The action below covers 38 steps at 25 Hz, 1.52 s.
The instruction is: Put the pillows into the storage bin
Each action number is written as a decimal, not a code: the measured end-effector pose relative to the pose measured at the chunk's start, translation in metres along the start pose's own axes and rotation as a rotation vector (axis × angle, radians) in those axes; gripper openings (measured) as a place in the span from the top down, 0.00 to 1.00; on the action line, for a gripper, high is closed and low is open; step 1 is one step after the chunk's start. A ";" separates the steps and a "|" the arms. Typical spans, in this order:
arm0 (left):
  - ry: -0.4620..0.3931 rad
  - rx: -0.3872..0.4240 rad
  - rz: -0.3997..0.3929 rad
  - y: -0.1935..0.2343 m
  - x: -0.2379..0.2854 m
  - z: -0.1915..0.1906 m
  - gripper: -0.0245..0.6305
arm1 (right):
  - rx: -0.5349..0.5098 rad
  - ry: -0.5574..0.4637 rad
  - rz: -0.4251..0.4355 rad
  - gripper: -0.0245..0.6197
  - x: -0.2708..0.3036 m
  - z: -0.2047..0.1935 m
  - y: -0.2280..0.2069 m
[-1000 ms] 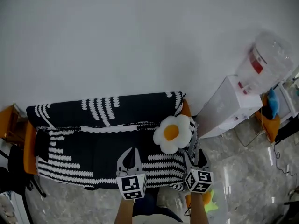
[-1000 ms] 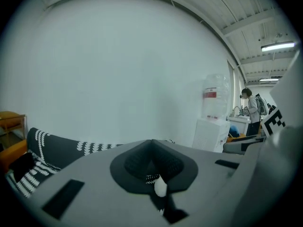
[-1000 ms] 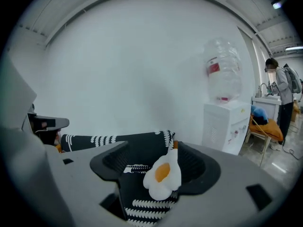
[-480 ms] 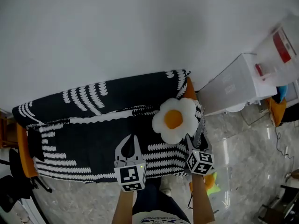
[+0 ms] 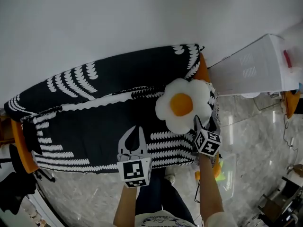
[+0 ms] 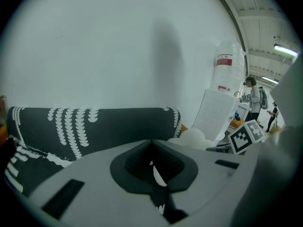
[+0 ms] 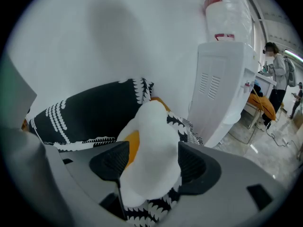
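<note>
As the head view looks steeply down, a sofa (image 5: 94, 126) under a black throw with white leaf-like stripes runs across the middle. Its back is to a plain white wall (image 5: 118, 18) on the far side, and grey marbled floor (image 5: 255, 141) lies on the near and right sides. Orange upholstery peeks out at both ends. The pillow (image 5: 182, 105), white and shaped like a fried egg with an orange yolk, sits on the sofa at its right end, close to the armrest. A white water dispenser (image 5: 255, 67) stands just right of the sofa. The left gripper (image 5: 134, 128) hangs over the near part of the seat, left of the pillow and apart from it. The right gripper (image 5: 196, 123) has its tips at the pillow's near right edge.

In the left gripper view, the two fingers meet with only a sliver of light between them and nothing held. Beyond them are the sofa's backrest, the top of the pillow, and the dispenser with a clear bottle (image 6: 227, 74) on top. A person (image 6: 254, 98) stands far off to the right under a ceiling light (image 6: 285, 50).

In the right gripper view, the fingers stand wide apart and the pillow shows between them, filling most of the gap. Whether the pads touch it I can't tell. The dispenser rises close on the right, with the striped throw under and behind the pillow.
</note>
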<state>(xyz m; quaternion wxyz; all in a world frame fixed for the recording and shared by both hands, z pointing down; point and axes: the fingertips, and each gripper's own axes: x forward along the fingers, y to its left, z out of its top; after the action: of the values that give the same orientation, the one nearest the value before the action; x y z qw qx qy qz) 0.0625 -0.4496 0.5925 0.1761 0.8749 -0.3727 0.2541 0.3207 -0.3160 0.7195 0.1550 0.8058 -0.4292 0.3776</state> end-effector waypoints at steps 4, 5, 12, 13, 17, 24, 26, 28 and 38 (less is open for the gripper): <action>0.020 -0.003 0.003 0.000 0.012 -0.013 0.94 | -0.008 0.031 -0.015 0.43 0.022 -0.012 -0.008; 0.024 -0.003 0.006 0.000 0.014 -0.016 0.94 | -0.016 0.035 -0.022 0.42 0.026 -0.015 -0.010; 0.056 0.006 -0.009 -0.008 0.025 -0.027 0.94 | -0.050 0.047 -0.059 0.56 0.040 -0.021 -0.015; 0.057 0.008 -0.014 -0.009 0.025 -0.027 0.94 | -0.049 0.047 -0.056 0.60 0.039 -0.021 -0.013; 0.052 0.023 -0.031 -0.016 0.024 -0.024 0.94 | -0.010 0.052 -0.021 0.72 0.030 -0.019 -0.003; 0.018 0.059 -0.071 -0.035 0.008 -0.003 0.94 | 0.045 -0.032 0.021 0.77 -0.025 0.006 0.010; 0.007 0.068 -0.086 -0.046 0.001 0.005 0.94 | 0.042 -0.058 0.022 0.77 -0.049 0.013 0.007; -0.008 0.083 -0.108 -0.062 -0.008 0.013 0.94 | 0.068 -0.094 0.022 0.77 -0.078 0.018 -0.002; -0.060 0.235 -0.336 -0.216 -0.066 0.032 0.94 | 0.343 -0.302 -0.114 0.78 -0.258 0.004 -0.120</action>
<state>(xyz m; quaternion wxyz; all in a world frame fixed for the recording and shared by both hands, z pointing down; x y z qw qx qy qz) 0.1936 -0.2861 0.5034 0.1015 0.9466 -0.1941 0.2366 0.3306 -0.0999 0.5340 -0.0289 0.8907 -0.3308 0.3105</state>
